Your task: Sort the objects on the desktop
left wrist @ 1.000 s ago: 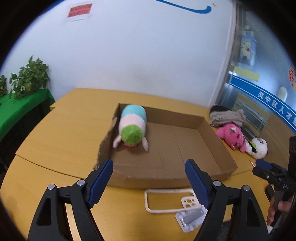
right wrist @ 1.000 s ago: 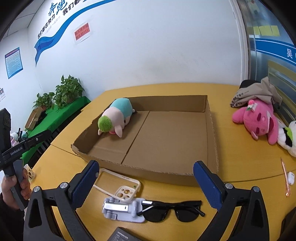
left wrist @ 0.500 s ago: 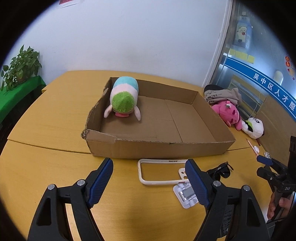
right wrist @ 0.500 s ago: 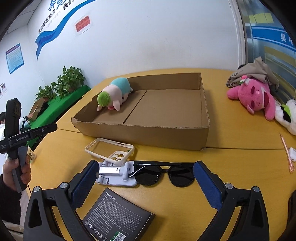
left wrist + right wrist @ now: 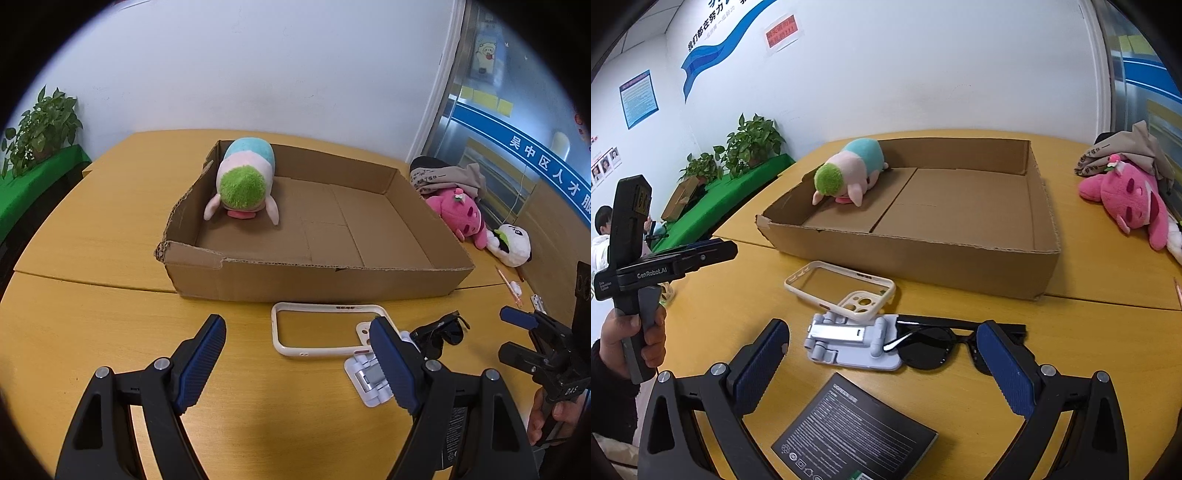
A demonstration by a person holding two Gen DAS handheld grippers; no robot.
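Two empty grippers, left gripper [image 5: 297, 354] and right gripper [image 5: 882, 363], hover wide open; next likely grasping the sunglasses [image 5: 938, 345] for the cardboard box [image 5: 960, 254].

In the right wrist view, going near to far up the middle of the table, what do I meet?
Black booklet → white folding stand → cream phone case → cardboard box → pastel plush with the green head, lying inside the box at its far left corner.

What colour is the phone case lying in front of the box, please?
Cream phone case, clearest in the right wrist view.
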